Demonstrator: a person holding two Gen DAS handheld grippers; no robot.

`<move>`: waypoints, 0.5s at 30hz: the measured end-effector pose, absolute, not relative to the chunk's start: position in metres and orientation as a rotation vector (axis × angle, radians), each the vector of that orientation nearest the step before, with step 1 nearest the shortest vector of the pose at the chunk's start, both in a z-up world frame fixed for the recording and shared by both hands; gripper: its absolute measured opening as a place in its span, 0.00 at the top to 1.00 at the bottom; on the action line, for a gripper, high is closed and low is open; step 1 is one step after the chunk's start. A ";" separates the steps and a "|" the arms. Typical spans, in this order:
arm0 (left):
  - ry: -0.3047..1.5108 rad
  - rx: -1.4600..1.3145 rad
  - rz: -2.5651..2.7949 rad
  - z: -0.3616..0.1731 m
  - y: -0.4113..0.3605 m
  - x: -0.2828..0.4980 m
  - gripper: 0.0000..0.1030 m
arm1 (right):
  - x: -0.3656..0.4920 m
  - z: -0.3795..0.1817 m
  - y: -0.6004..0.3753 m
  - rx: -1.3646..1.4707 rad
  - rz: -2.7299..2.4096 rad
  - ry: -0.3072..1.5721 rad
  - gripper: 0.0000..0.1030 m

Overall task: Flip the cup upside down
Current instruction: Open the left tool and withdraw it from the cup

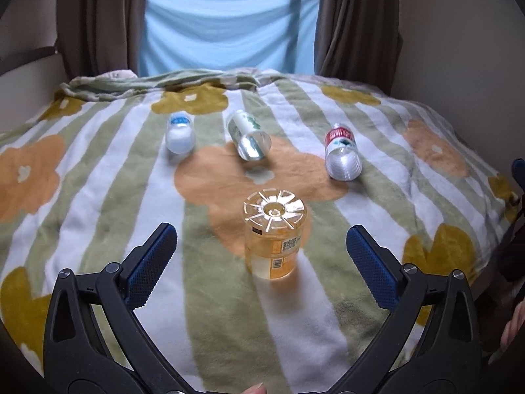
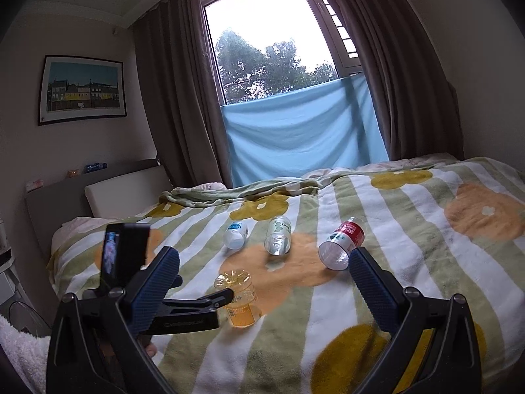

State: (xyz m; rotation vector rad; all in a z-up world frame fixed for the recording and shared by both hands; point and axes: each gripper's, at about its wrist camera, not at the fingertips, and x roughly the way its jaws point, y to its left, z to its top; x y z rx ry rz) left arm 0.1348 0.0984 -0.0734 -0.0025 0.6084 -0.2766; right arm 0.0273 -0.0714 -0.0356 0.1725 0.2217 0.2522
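Note:
A clear orange-tinted plastic cup stands upside down on the flowered blanket, its ribbed base facing up. My left gripper is open, its blue pads on either side of the cup and apart from it. In the right wrist view the same cup stands at lower centre, with the left gripper beside it on the left. My right gripper is open and empty, held above the blanket to the right of the cup.
Three cut plastic bottles lie on their sides beyond the cup: a blue-labelled one, a green-labelled one, a red-labelled one. The blanket covers a bed. Curtains and a blue cloth hang behind.

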 end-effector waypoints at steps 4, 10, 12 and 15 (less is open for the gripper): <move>0.506 -0.022 -0.279 -0.024 0.131 0.101 0.00 | 0.020 -0.006 -0.055 0.109 0.207 0.182 0.00; 0.382 -0.023 -0.244 0.030 0.172 0.055 0.00 | 0.009 0.028 -0.026 0.031 0.128 0.160 0.00; 0.355 -0.023 -0.230 0.038 0.182 0.042 0.00 | 0.006 0.033 -0.019 0.014 0.098 0.163 0.00; 0.315 -0.024 -0.207 0.044 0.195 0.028 0.00 | 0.003 0.034 -0.009 -0.001 0.067 0.179 0.00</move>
